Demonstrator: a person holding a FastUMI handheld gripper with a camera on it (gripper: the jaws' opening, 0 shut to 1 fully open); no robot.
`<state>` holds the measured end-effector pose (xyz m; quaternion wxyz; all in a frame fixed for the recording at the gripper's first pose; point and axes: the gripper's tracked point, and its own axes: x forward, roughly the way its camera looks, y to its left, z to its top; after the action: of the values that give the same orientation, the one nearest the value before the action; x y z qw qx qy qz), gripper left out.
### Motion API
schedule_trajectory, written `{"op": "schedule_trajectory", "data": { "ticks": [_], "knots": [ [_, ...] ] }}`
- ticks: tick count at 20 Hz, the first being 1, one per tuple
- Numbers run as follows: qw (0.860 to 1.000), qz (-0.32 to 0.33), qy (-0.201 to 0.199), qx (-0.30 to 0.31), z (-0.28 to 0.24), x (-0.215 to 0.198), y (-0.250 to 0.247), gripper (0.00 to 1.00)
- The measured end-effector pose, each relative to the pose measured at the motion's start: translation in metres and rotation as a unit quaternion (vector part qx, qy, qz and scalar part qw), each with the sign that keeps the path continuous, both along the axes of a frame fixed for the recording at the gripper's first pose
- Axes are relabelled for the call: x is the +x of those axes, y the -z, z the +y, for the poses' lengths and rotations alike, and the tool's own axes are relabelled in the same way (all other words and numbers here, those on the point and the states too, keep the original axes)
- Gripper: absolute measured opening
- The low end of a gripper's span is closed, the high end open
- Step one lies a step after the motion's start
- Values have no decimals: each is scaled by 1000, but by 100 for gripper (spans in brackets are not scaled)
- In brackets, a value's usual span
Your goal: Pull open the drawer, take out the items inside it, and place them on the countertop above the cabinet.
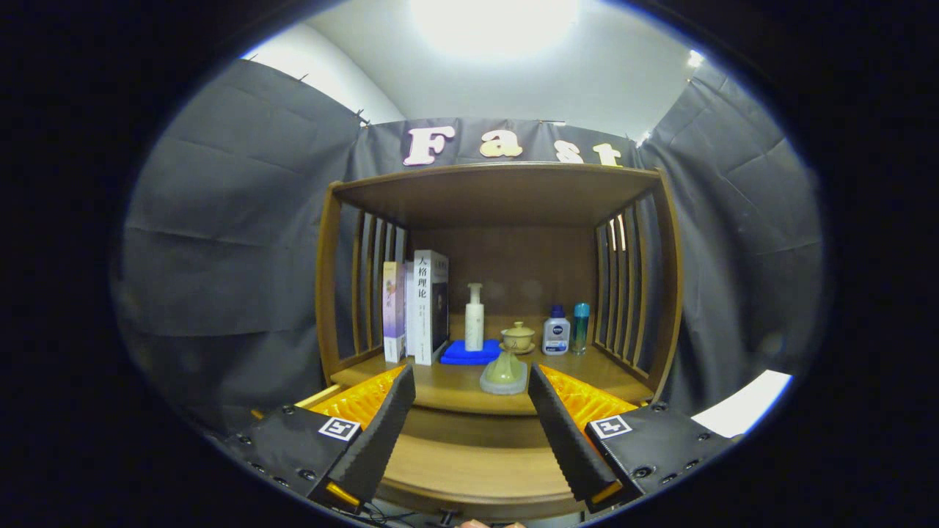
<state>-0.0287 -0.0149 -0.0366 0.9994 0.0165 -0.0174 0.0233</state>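
Observation:
My gripper is open, fingers spread wide with nothing between them. It faces a wooden cabinet. The countertop lies just ahead of the fingertips. Near its front edge, close to the right fingertip, stands a small pale green pitcher. Below the countertop's edge a dark band and a lighter wooden ledge stick out toward me between the fingers. This looks like the drawer pulled out, and its inside is hidden.
Further back on the countertop stand upright books, a white pump bottle on a folded blue cloth, a lidded tea cup, a white lotion bottle and a slim blue bottle. Slatted side walls and a roof board enclose the space.

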Motion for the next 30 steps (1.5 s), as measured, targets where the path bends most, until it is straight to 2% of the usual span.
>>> {"op": "schedule_trajectory", "data": {
  "ticks": [5, 10, 13, 16, 18, 22, 30],
  "knots": [
    [999, 36, 16, -21, 5, -29, 52, 100],
    [998, 26, 43, -30, -2, -48, 72, 100],
    [997, 42, 56, -29, -3, -53, 89, 100],
    [993, 64, 75, -72, -8, -54, 111, 100],
    [991, 81, 64, -89, 1, -54, 127, 98],
    [991, 100, 53, -70, 10, -53, 141, 98],
    [990, 119, 34, -68, 27, -48, 163, 98]
  ]
}}
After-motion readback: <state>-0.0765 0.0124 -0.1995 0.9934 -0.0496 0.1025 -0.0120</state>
